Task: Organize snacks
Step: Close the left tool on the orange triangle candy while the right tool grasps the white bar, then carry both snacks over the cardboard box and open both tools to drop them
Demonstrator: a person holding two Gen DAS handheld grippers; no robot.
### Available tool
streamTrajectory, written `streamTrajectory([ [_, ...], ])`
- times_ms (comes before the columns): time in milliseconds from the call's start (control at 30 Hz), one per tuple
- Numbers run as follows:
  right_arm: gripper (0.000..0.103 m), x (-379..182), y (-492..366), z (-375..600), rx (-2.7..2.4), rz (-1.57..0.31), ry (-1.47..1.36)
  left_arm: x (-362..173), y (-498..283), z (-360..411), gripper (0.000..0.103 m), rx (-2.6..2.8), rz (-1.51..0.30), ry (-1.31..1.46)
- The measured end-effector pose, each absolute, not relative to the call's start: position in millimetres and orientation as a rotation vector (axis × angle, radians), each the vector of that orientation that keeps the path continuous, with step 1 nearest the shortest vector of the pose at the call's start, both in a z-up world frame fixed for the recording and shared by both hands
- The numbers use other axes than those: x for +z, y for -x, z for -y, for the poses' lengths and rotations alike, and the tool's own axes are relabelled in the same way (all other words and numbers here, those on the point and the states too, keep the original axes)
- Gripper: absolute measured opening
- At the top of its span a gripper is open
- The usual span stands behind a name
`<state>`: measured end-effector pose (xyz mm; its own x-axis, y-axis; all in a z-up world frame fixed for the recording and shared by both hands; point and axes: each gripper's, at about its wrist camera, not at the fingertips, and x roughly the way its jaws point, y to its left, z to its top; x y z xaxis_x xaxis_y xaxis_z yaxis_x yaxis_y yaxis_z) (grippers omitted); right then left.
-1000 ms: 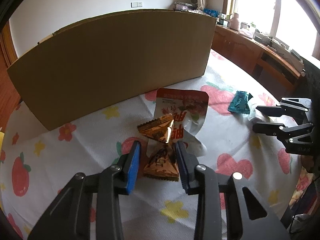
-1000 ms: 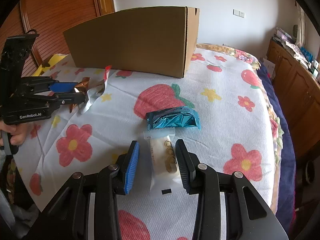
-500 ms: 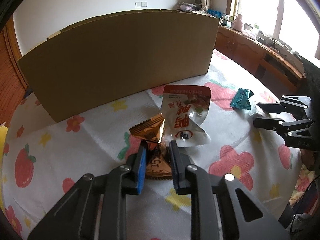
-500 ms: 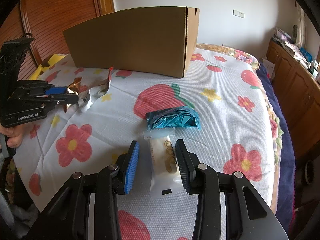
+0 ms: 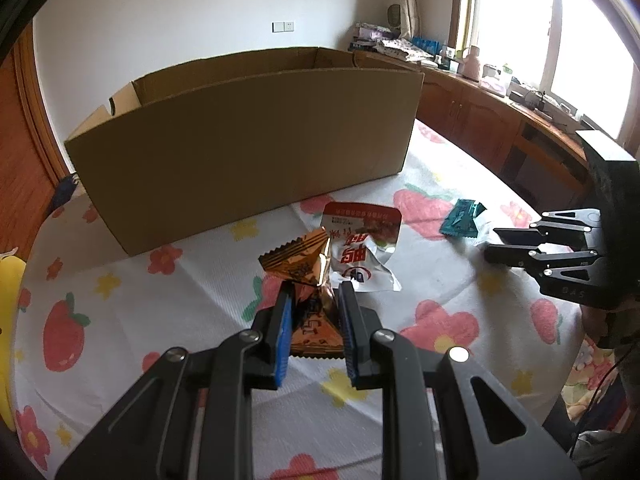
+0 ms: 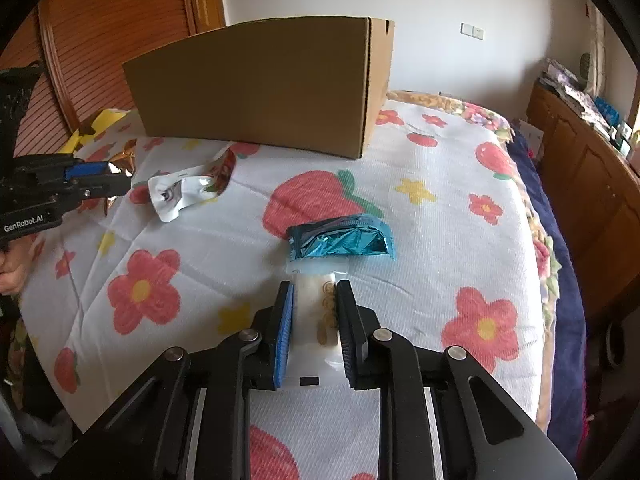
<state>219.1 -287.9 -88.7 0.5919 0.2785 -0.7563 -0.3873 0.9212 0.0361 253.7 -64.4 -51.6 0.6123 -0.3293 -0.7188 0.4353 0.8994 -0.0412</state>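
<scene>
Now lifting the orange snack packet (image 5: 310, 280) clenched in the left gripper (image 5: 313, 312), right gripper (image 6: 315, 312) just closing on the white packet (image 6: 316, 308), both probably heading for the cardboard box (image 5: 248, 148).

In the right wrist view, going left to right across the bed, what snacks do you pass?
Gold snack in the left gripper → white and red pouch → teal packet.

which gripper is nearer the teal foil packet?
Right. The right gripper sits just short of the teal foil packet, jaws around a white packet; the left gripper is further off, clamping a gold packet.
</scene>
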Motion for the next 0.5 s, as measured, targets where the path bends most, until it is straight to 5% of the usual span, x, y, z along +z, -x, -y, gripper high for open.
streamTrajectory([
  [500, 0.019, -65.7, -214.7, 299.5, 0.379, -0.795, 0.097, -35.2, -244.2, 47.4, 0.02, -0.421, -0.756, -0.107],
])
